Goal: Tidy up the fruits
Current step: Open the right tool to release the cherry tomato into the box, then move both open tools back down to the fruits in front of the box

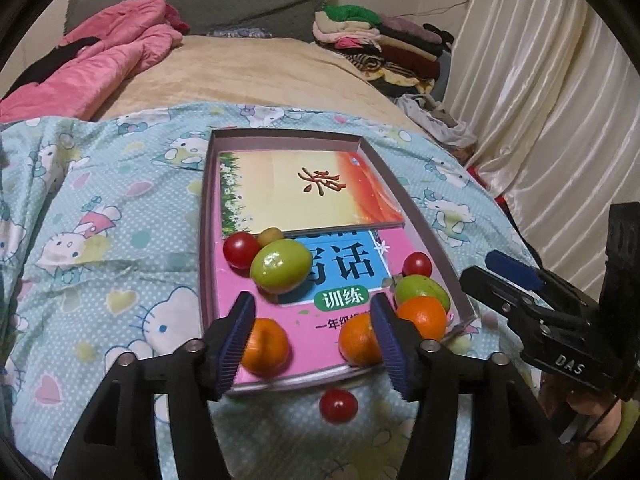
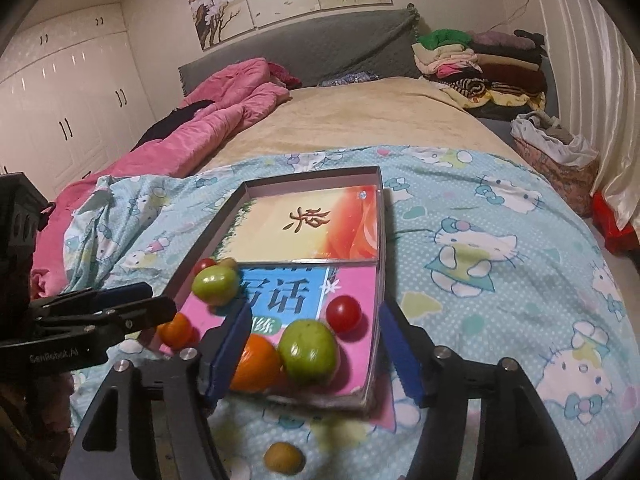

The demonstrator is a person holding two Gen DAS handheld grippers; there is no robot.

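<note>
Between your left gripper's (image 1: pixel 312 334) blue pads the jaws stand apart and grip nothing; no earlier view confirms their travel. Two oranges lie just outside those pads, one at the left pad (image 1: pixel 265 346) and one at the right pad (image 1: pixel 359 339). Your right gripper (image 2: pixel 316 350) is likewise released, with an orange (image 2: pixel 256 364) against its left pad and a green fruit (image 2: pixel 307 352) lying loose between the fingers, touched by neither pad as far as the view shows. All these rest in the shallow tray (image 1: pixel 206 216), on the pink book (image 1: pixel 276 312) that lines its near half; a yellow-and-orange book (image 1: pixel 288 188) fills the far half. Farther in, note a second green fruit (image 1: pixel 281 266) beside a cherry tomato (image 1: pixel 241 250), and another tomato (image 1: pixel 417 264) near the right wall. Outside the tray, on the cat-print sheet (image 1: pixel 100 208), lie one tomato (image 1: pixel 338 405) and a small yellow fruit (image 2: pixel 283 457).
</note>
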